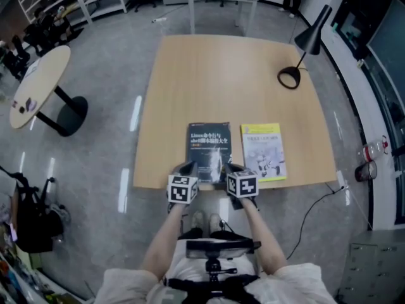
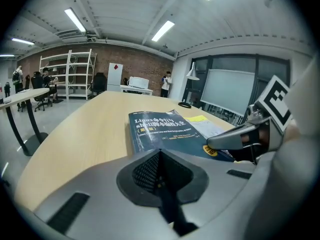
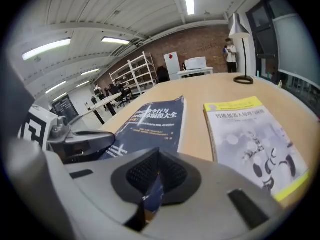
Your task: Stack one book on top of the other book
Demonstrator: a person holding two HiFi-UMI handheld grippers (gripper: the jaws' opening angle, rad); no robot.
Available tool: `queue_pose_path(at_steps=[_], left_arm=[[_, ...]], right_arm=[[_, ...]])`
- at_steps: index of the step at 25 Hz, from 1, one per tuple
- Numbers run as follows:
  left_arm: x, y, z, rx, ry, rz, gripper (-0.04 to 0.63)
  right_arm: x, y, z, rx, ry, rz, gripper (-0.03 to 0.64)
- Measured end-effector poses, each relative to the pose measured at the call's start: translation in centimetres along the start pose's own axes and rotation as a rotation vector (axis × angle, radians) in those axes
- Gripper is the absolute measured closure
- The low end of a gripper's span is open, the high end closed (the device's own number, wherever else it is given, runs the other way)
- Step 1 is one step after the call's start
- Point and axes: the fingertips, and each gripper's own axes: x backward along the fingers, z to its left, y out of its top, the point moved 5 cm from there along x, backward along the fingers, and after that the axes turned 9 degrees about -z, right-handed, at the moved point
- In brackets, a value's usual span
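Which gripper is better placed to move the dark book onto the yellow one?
Right, probably. The right gripper pinches the near edge of the dark book, and the yellow book lies just beside it. The left gripper looks shut on nothing.

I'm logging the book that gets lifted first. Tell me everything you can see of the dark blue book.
The dark blue book looks like a thick paperback, with white title lettering and a small yellow badge on its cover. It lies closed, flat and cover up at the near edge of the wooden table, left of the yellow-and-white book, with bare table between them. The right hand-held gripper is shut on its near edge. The left hand-held gripper is shut there too, though its contact with the book is unclear.
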Motion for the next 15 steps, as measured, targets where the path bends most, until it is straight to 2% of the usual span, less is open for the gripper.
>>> queue_pose_path(at_steps=[3, 8, 15], left_arm=[[0.9, -0.6, -0.5, 0.024, 0.005, 0.005, 0.592], [3.0, -1.9, -1.4, -0.033, -0.001, -0.039, 0.592], [5.4, -2.9, -2.2, 0.010, -0.018, -0.037, 0.592]], right_arm=[[0.7, -0.6, 0.4, 0.014, -0.020, 0.012, 0.609], [2.9, -2.5, 1.5, -0.010, 0.004, -0.042, 0.609], [5.4, -4.4, 2.7, -0.008, 0.014, -0.050, 0.609]])
